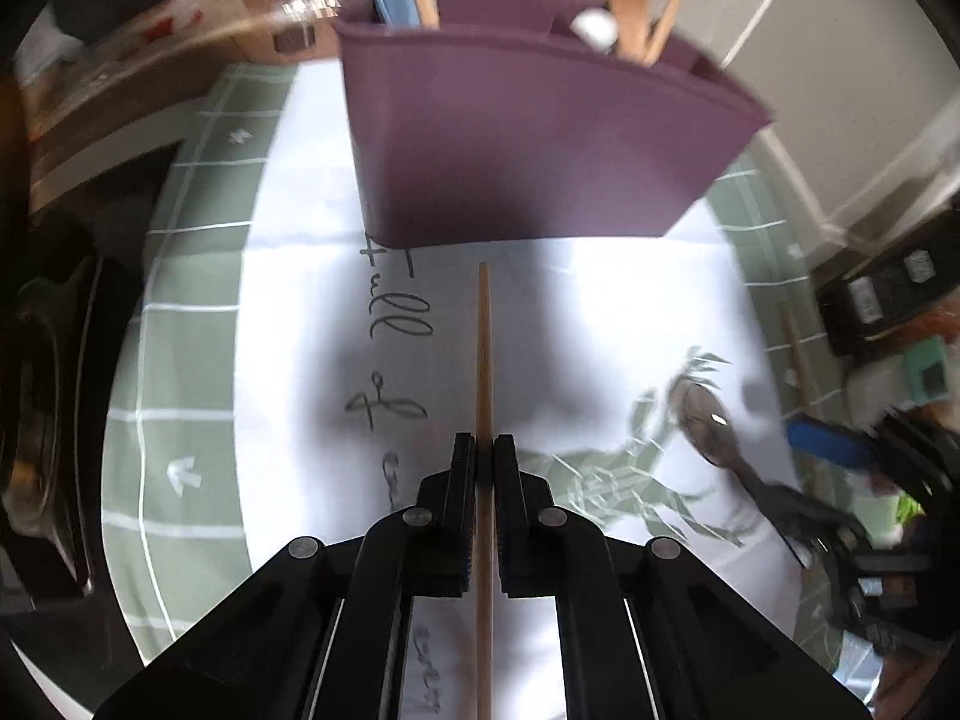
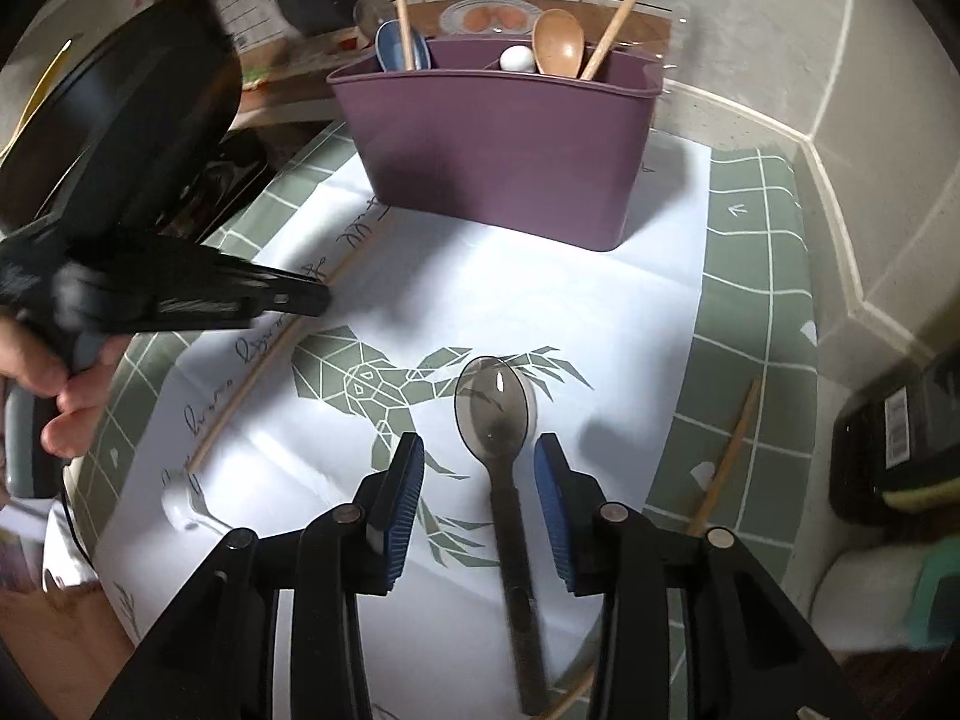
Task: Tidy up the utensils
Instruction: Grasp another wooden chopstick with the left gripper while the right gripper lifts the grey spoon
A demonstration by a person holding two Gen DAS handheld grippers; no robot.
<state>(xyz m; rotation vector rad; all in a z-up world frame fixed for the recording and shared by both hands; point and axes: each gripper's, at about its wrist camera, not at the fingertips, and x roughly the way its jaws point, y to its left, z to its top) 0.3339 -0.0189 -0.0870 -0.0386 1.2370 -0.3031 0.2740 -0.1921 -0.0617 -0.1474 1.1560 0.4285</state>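
The purple caddy (image 2: 498, 144) is parked at the far end of the white mat (image 2: 600, 312), so straight-ahead travel is pretty much blocked there. Its top is crowded too: a blue spoon (image 2: 393, 45), a wooden spoon (image 2: 558, 42) and two sticks are poking up, though some open rim is left in the middle. A bare stretch of mat is found between the caddy and the grey spoon (image 2: 495, 402), wide enough to be passed through. The left side is taken up by the left gripper (image 2: 300, 300) and the long chopstick (image 2: 270, 360) lying under it. Toward the right edge, another chopstick (image 2: 729, 456) and a dark box (image 2: 900, 432) are in the way.
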